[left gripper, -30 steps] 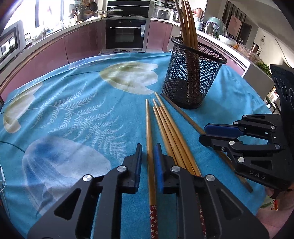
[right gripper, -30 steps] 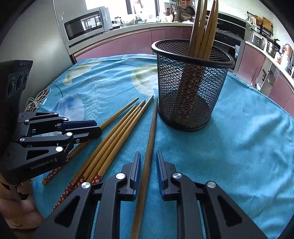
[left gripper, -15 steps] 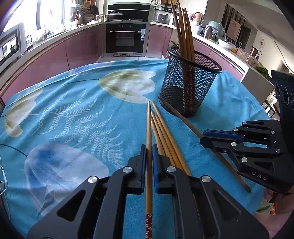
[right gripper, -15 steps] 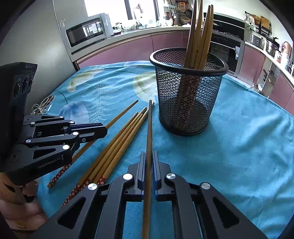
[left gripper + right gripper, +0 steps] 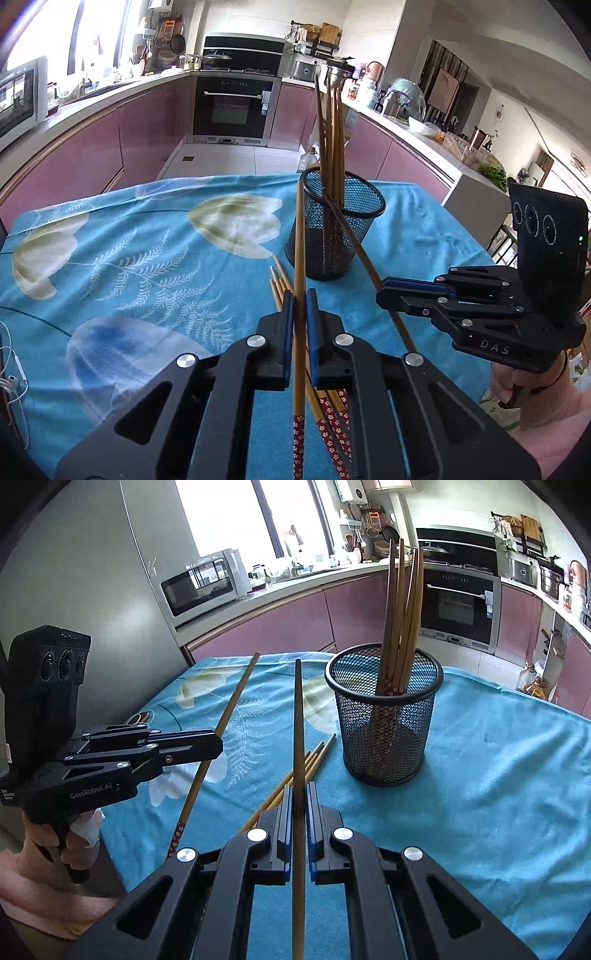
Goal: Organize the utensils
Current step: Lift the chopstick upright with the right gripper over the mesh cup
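Two chopsticks are up off the surface [image 5: 498, 775], one pinched in each tool: the left tool [image 5: 300, 325] clamps a light chopstick [image 5: 299, 258], the right tool [image 5: 300, 812] a dark chopstick [image 5: 298, 731], tips forward for dropping into the mesh holder [image 5: 384, 731] ahead-right, whose open rim has room beside the standing sticks; loose chopsticks [image 5: 310, 764] lie just beyond the tips.

White lettering "DAS" is showing on the side of the right claw [image 5: 384, 295] body. "GenRobot.AI" is showing on the side of the left claw [image 5: 216, 746] body. Other markings are appearing too small to read.
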Tool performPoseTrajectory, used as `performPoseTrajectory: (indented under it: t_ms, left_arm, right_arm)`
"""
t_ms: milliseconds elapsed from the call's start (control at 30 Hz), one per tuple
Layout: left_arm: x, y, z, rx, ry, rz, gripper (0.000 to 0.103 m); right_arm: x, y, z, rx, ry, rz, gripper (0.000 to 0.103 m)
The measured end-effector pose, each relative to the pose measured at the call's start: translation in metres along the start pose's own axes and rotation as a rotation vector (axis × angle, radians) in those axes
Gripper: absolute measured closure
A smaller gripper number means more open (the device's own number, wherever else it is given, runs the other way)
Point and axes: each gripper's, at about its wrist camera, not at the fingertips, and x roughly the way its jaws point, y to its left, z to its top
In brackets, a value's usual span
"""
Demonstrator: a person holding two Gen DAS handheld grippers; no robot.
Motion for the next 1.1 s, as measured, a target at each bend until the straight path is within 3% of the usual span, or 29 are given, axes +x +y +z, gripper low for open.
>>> performPoseTrajectory:
  t_ms: [500,1100]
  left_arm:
    - [-0.047,-0.005,0.021,-0.009,-0.106,-0.082,0.096]
    - [-0.047,-0.021,0.061,0.017,-0.182,-0.126,0.096]
  right_arm:
    - [-0.025,-0.005,0.012,0.027,-0.099,0.026,0.097]
    - [-0.051,-0.014,0.045,0.006,-0.204,0.013,0.097]
